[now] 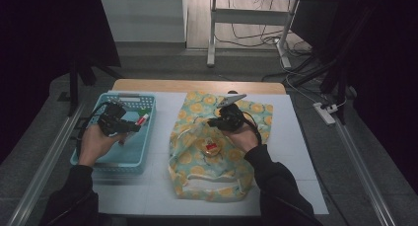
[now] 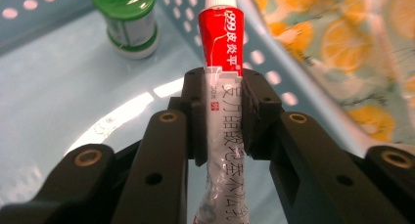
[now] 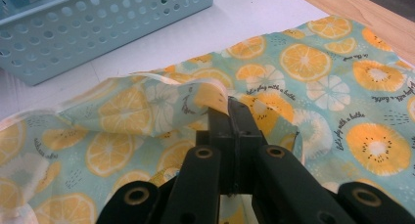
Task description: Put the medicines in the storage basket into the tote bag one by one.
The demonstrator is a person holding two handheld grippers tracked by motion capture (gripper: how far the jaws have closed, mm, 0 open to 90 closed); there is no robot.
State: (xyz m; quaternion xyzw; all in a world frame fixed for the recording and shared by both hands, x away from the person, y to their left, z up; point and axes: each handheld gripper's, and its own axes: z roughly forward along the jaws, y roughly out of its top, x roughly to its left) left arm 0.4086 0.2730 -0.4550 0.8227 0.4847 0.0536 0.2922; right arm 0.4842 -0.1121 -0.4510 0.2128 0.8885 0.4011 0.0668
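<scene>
One crinkled red-and-white ointment tube [image 2: 221, 87] sat clamped between the left gripper's [image 2: 221, 117] jaws, above one perforated pale-blue plastic basket [image 1: 148, 103] holding one green-capped bottle [image 2: 131, 19]. The right gripper [image 3: 230, 117] pinched one lemon-printed cloth bag's [image 3: 313, 82] rim, jaws clenched.

Red-white tube [image 2: 220, 62], lt blue basket [image 1: 106, 159], green-cap bottle [image 2: 131, 22], teal bag w/ orange slices [image 3: 313, 87]

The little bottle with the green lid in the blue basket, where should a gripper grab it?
Probably by its green cap, coming straight down from above. The small bottle stands upright on the floor of the blue basket, near the back wall, so the walls crowd a sideways reach. Its round cap is the part that is free. The red and white tube is already clamped in the left gripper.
</scene>
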